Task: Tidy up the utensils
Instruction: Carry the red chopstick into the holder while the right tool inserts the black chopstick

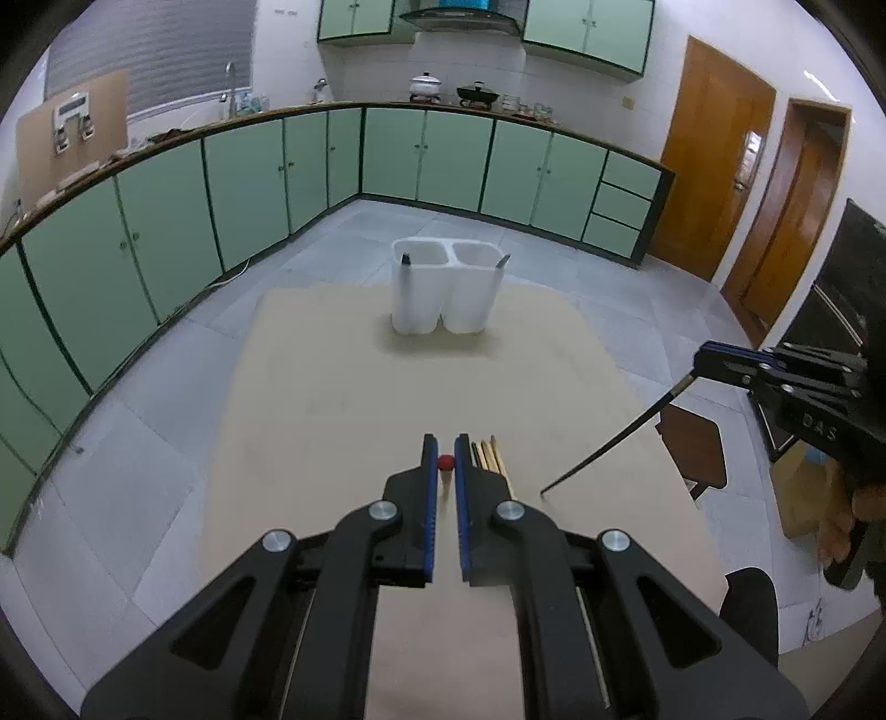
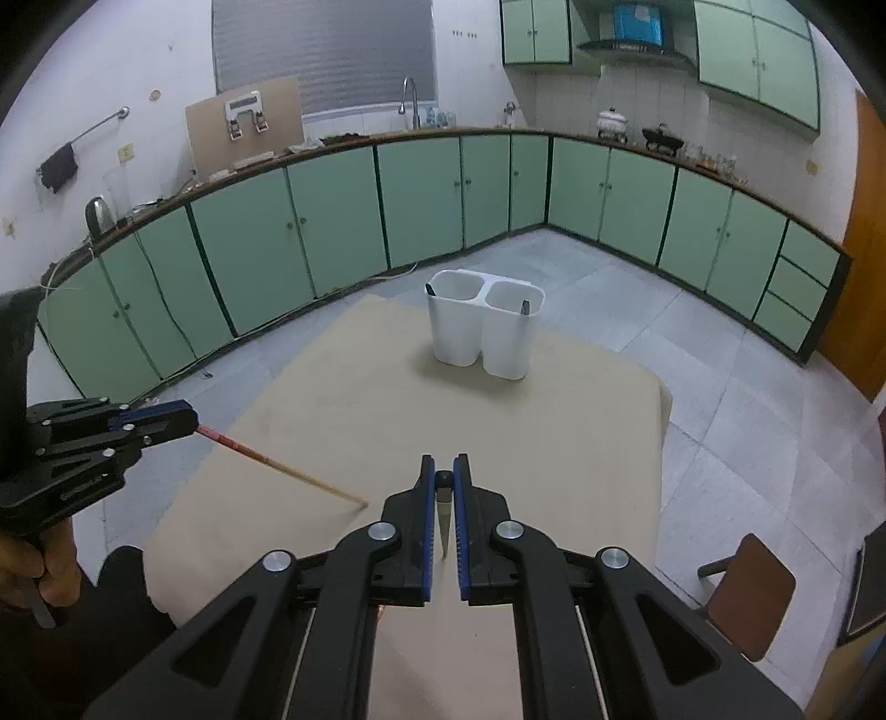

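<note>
Green-fronted cabinets (image 2: pixel 332 221) run along two walls of a kitchen with a grey tiled floor (image 1: pixel 138 443), under a dark worktop carrying a tap (image 2: pixel 408 99), a kettle (image 2: pixel 95 213) and two pots near the hob. A shuttered window (image 2: pixel 324 52) sits above the sink side, and brown wooden doors (image 1: pixel 714 166) stand at the far right in the left wrist view. In the middle of the room a table is covered by a tan sheet (image 2: pixel 387 421).

Near the sheet's far end stands a white two-compartment holder (image 2: pixel 483 327), upright. A dark utensil tip shows at the rim of each compartment; what they are is too small to tell.

The left gripper (image 1: pixel 445 443) is closed to a narrow gap on a chopstick with a red end and pale wooden shaft (image 2: pixel 282 471), which slants down until its tip touches the sheet. Just beside this gripper's right finger, a few more wooden and dark chopsticks (image 1: pixel 490 457) lie on the sheet, partly hidden under the gripper body.

The right gripper (image 2: pixel 444 462) is likewise pinched nearly shut, on a black chopstick (image 1: pixel 609 443) that angles down with its tip on the sheet. A brown chair (image 2: pixel 750 592) stands just off the table's right edge.
</note>
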Available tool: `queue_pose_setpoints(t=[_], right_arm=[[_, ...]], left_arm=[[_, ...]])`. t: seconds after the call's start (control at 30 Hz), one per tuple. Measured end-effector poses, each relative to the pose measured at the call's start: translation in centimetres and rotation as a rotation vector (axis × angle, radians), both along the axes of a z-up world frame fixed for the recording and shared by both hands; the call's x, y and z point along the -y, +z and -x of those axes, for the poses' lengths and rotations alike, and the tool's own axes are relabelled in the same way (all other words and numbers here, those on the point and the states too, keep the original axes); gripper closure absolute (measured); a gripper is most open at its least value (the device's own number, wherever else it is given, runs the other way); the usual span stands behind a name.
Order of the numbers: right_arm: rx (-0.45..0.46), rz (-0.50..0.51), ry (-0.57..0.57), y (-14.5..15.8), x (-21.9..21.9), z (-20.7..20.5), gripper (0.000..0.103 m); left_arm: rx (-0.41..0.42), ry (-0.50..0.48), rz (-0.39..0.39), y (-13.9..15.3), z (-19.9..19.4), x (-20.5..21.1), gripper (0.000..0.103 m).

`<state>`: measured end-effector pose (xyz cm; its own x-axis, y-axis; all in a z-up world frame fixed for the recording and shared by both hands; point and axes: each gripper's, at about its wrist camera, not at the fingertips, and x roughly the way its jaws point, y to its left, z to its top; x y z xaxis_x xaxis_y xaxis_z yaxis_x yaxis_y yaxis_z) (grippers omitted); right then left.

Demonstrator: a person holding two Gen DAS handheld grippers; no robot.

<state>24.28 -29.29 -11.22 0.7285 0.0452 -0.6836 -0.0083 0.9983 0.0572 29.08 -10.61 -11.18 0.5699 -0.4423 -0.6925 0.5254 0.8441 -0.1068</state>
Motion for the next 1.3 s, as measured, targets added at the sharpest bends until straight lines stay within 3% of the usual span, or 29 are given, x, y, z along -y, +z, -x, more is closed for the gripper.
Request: queue_pose_setpoints(t=[0.33,0.63,0.8,1.03,1.3], right_arm=[[-0.070,-0.006,0.026,5.2,1.4,-3.8,0.097],[0.018,0.008,-0.037,13.0,3.6,-9.3,0.097],[0.082,0.006,-0.093,15.6,5.6,-13.7,0.097],[0.128,-0.047,-0.157,14.8,8.2,-20.5,0.097],[0.035,-0.096,-0.189,7.4,10.7,-26.3,0.097]], left_arm=[[-0.002,-0.064,-0.025,4.9,-3.3,2.1,0.098],[0.076,-0.043,0.009,11.6,-9.7,4.8,0.098],[0.125,-0.004,0.043,14.0,-13.8,6.8,0.098],[0.160,0.060,0.082,13.7,-20.8,10.0,0.098],[0.066,0.084,0.057,6.1,-26.6,12.2,0.098]])
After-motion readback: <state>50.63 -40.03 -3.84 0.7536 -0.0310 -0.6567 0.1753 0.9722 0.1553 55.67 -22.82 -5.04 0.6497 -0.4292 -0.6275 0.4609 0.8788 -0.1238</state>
